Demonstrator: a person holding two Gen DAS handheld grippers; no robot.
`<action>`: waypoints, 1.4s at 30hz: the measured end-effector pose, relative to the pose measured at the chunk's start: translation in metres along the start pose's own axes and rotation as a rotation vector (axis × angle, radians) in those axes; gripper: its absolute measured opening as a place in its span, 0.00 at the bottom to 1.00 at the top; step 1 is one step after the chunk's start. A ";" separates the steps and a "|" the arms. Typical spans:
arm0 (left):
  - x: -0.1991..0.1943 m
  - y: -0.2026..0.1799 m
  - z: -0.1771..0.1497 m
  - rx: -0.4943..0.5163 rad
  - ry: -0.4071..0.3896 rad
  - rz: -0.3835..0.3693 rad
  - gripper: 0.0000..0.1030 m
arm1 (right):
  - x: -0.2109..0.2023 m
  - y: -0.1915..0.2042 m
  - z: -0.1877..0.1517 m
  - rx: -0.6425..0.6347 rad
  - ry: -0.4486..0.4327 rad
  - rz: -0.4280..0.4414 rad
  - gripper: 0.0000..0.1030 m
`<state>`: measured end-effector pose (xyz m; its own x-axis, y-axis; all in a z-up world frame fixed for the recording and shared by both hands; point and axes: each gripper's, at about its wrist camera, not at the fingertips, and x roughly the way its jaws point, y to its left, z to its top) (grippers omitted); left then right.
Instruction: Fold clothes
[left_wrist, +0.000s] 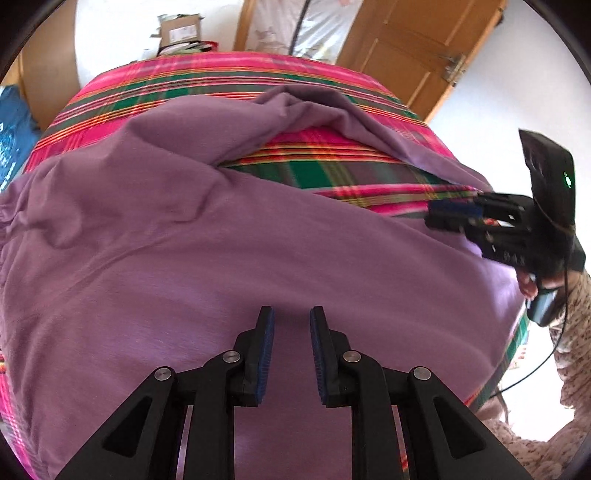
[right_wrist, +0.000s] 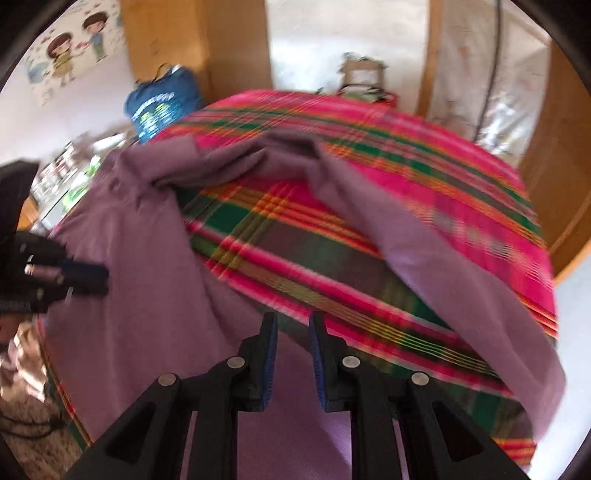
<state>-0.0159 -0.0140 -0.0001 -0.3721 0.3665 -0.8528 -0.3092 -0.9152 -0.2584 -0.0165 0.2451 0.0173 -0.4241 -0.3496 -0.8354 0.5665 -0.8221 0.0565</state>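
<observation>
A purple garment (left_wrist: 184, 240) lies spread and rumpled over a table covered in pink and green plaid cloth (left_wrist: 221, 77). Part of it folds back at the far side and leaves a patch of plaid bare in the middle. My left gripper (left_wrist: 291, 314) hovers over the near part of the garment, open, with nothing between its fingers. At the right, my right gripper (left_wrist: 436, 216) points at the garment's inner edge. In the right wrist view the right gripper (right_wrist: 293, 319) is open and empty above the purple garment (right_wrist: 140, 258). The left gripper (right_wrist: 103, 277) shows at the left edge.
A blue printed garment (right_wrist: 162, 103) sits beyond the plaid table (right_wrist: 406, 147) at the far left. A cardboard box (left_wrist: 181, 29) stands behind the table, with wooden doors (left_wrist: 424, 48) at the back right. A person's knitted sleeve (left_wrist: 576, 332) is at the right edge.
</observation>
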 end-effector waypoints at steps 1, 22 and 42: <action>0.001 0.004 0.002 -0.004 0.004 0.009 0.20 | 0.001 0.002 -0.001 -0.013 0.010 0.014 0.20; 0.004 0.024 0.013 -0.065 -0.002 -0.006 0.20 | 0.020 0.019 0.022 -0.039 -0.002 -0.006 0.05; -0.012 0.065 0.042 -0.174 -0.055 0.050 0.20 | 0.044 0.010 0.055 0.040 0.033 0.092 0.09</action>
<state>-0.0688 -0.0712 0.0126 -0.4323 0.3239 -0.8416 -0.1352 -0.9460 -0.2946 -0.0682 0.1974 0.0112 -0.3476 -0.4099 -0.8433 0.5727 -0.8050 0.1552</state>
